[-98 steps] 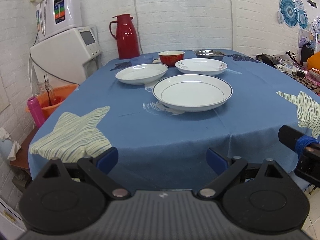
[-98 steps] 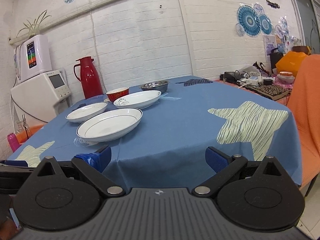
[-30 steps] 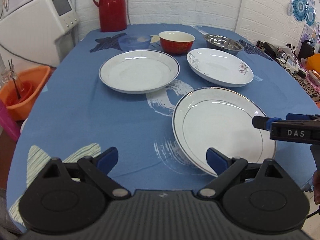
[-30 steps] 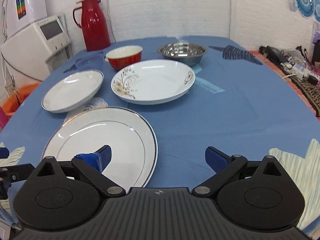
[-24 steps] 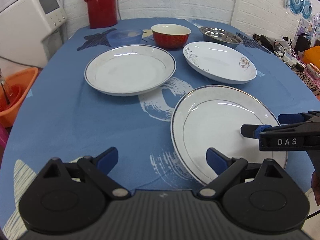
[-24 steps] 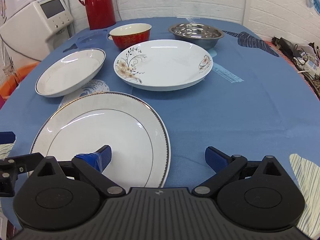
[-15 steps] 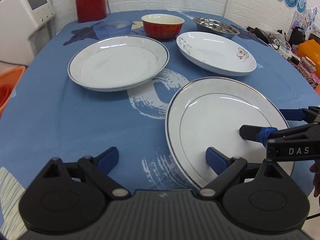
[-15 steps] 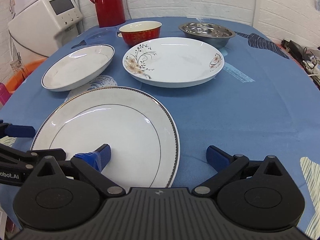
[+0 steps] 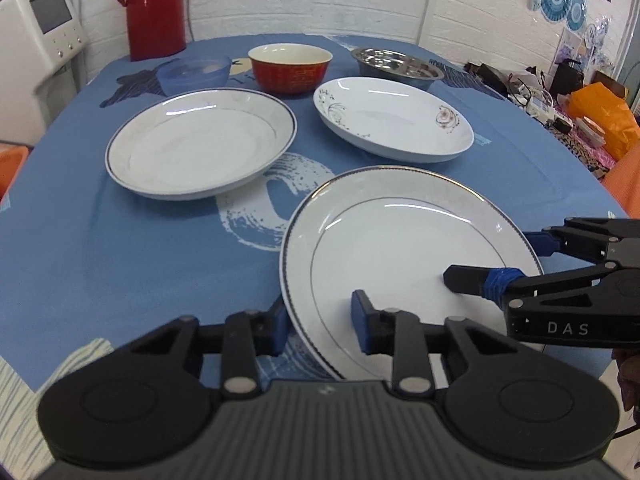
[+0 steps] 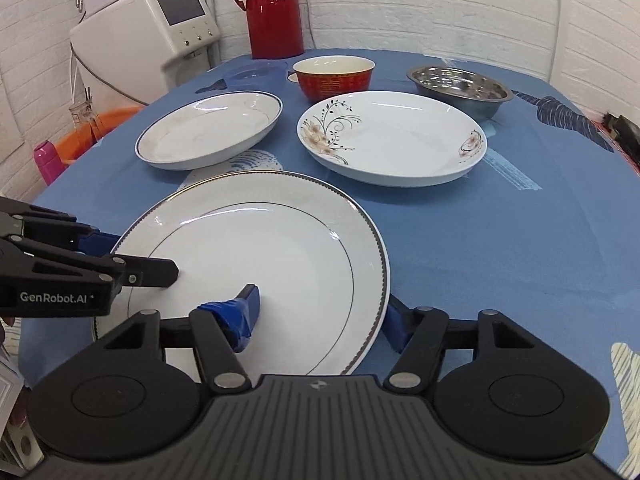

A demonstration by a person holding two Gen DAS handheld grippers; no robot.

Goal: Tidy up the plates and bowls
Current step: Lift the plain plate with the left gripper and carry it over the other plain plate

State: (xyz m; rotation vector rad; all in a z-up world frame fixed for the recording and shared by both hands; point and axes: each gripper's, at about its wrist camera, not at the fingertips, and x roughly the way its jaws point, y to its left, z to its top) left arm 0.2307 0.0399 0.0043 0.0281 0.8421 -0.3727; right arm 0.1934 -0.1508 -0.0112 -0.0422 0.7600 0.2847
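A large white plate with a thin dark ring (image 9: pixel 400 240) (image 10: pixel 260 248) lies nearest on the blue tablecloth (image 9: pixel 120 260). My left gripper (image 9: pixel 320 326) (image 10: pixel 132 258) has closed over its near-left rim, one finger outside and one on the inner face. My right gripper (image 10: pixel 320 318) (image 9: pixel 496 260) clamps the near-right rim the same way. Behind stand a dark-rimmed white plate (image 9: pixel 200 152) (image 10: pixel 208 132), a floral plate (image 9: pixel 392 124) (image 10: pixel 392 140), a red bowl (image 9: pixel 290 68) (image 10: pixel 334 76), a steel bowl (image 9: pixel 396 66) (image 10: pixel 460 88) and a pale blue bowl (image 9: pixel 194 74).
A red thermos (image 9: pixel 154 8) (image 10: pixel 274 8) stands at the table's far edge. A white appliance (image 10: pixel 160 40) and an orange basin (image 10: pixel 92 132) sit off the left side. Cables and an orange bag (image 9: pixel 596 108) crowd the right.
Both grippers came in from the table's near edge to the large plate. Their fingers, wide apart half a second ago, have narrowed onto its rim from the left and right.
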